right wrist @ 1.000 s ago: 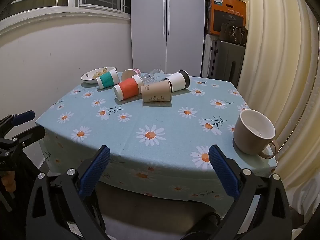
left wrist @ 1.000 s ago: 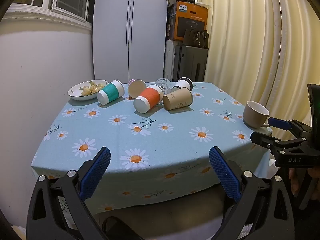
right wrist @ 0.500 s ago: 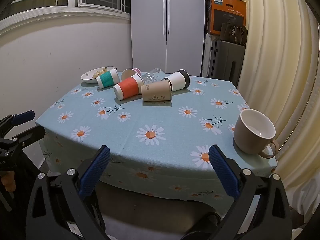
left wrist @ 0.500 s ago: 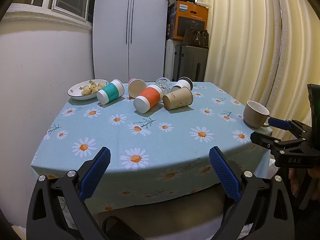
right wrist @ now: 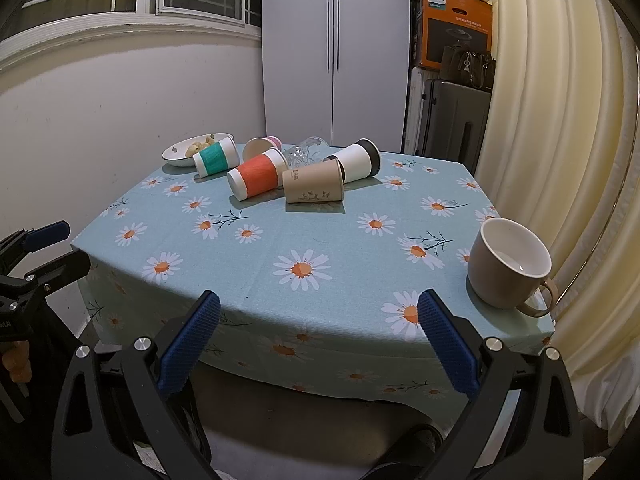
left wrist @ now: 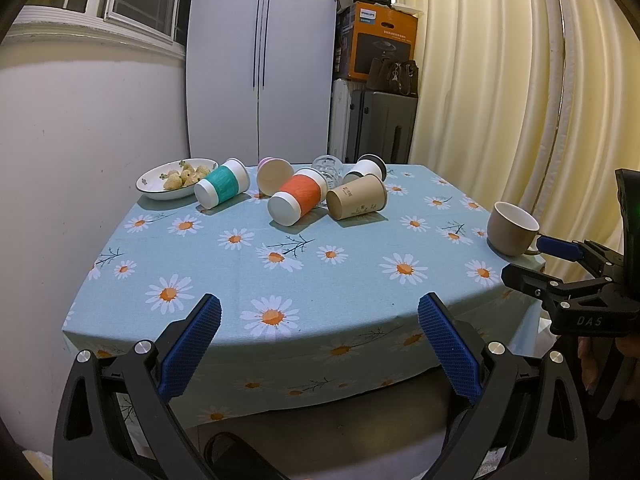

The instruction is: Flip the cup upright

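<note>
Several cups lie on their sides at the far end of the daisy tablecloth (left wrist: 280,280): a teal-banded cup (left wrist: 222,189), an orange-banded cup (left wrist: 297,199), a brown paper cup (left wrist: 357,202), a white cup with a dark rim (left wrist: 366,168), a pink-based cup (left wrist: 274,176) and a clear glass (left wrist: 328,166). A beige mug (right wrist: 507,268) stands upright at the table's right front corner. My left gripper (left wrist: 319,350) is open and empty before the table's front edge. My right gripper (right wrist: 318,349) is open and empty, left of the mug.
A white bowl of food (left wrist: 174,178) sits at the table's far left, next to the wall. Curtains (left wrist: 500,92) hang close on the right. A cabinet (left wrist: 260,60), suitcases and an orange box (left wrist: 382,42) stand behind the table.
</note>
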Action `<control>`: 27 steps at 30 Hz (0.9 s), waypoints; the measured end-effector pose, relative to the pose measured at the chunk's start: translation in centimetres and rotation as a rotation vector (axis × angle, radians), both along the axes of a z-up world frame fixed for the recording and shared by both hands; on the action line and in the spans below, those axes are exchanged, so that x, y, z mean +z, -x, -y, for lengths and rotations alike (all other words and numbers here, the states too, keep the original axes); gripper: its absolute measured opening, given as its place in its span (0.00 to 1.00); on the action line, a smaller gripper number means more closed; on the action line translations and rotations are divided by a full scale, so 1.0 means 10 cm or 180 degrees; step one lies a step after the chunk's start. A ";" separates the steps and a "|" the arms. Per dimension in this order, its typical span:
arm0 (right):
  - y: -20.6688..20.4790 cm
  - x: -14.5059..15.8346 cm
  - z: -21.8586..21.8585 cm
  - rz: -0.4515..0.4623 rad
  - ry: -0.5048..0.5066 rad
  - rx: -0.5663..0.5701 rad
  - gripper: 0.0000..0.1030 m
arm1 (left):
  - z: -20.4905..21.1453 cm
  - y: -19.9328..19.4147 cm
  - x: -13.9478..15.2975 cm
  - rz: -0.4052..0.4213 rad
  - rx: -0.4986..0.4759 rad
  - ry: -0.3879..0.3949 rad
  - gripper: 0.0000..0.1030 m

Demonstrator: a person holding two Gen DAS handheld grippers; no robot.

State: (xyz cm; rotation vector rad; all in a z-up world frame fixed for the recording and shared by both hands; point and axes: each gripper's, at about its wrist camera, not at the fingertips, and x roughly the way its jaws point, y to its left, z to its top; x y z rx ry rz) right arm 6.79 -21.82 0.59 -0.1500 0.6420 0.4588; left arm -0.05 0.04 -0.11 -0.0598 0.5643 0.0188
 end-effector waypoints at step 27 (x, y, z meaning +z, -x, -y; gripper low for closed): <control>-0.10 -0.07 -0.07 -0.0295 -0.0083 0.0095 0.95 | 0.05 -0.03 -0.03 -0.0164 -0.0166 0.0201 0.94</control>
